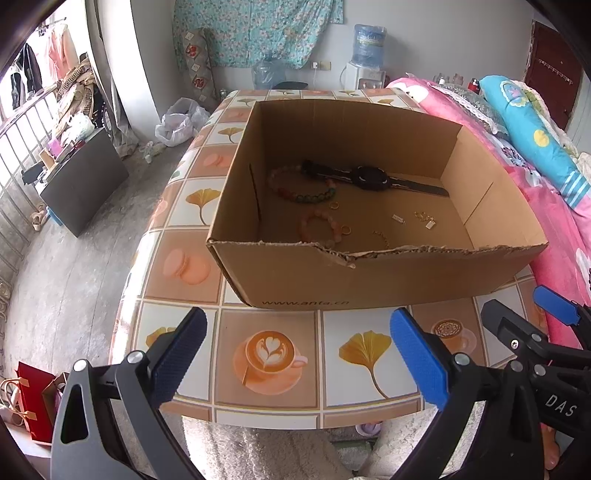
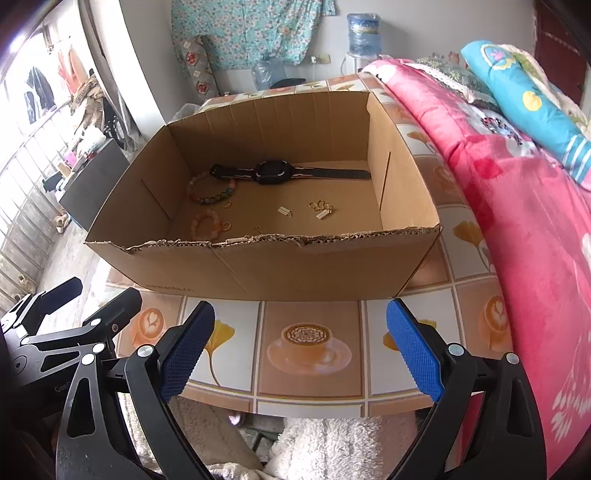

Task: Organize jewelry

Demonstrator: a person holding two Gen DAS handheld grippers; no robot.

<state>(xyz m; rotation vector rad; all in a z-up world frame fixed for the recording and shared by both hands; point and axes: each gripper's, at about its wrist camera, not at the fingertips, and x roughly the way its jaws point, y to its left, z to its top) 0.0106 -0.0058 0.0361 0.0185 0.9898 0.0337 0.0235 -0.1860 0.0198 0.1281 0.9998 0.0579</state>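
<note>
The jewelry lies loose on the floor of an open cardboard box (image 1: 369,273) with torn top edges. A black watch (image 1: 369,178) stretches flat along the far side, at 12 o'clock within the box. Touching its strap end, toward 10 o'clock, is a multicoloured bead bracelet (image 1: 299,188), with a small gold ring (image 1: 334,205) just beside it. Nearer me, toward 8 o'clock, sits a pink bead bracelet (image 1: 320,225) with another gold ring (image 1: 346,230) against it. A thin gold chain (image 1: 382,238) lies near the front wall, partly hidden by it. Toward the middle rest a small silver pendant (image 1: 398,218) and, at its 3 o'clock, a little cluster of gold pieces (image 1: 424,218); I cannot make out what they are.

The box stands on a bench (image 1: 280,358) covered in an oilcloth printed with coffee cups, ginkgo leaves and macarons. My left gripper (image 1: 297,358) and my right gripper (image 2: 300,349) hang over the bench's near edge at 6 o'clock, side by side, fingers (image 2: 413,350) spread wide and holding nothing.

At 3 o'clock a bed with a pink blanket (image 2: 517,221) butts against the bench. At 12 o'clock, by the far wall, stands a water dispenser (image 1: 365,55); a floral cloth (image 1: 255,29) hangs on the wall.
</note>
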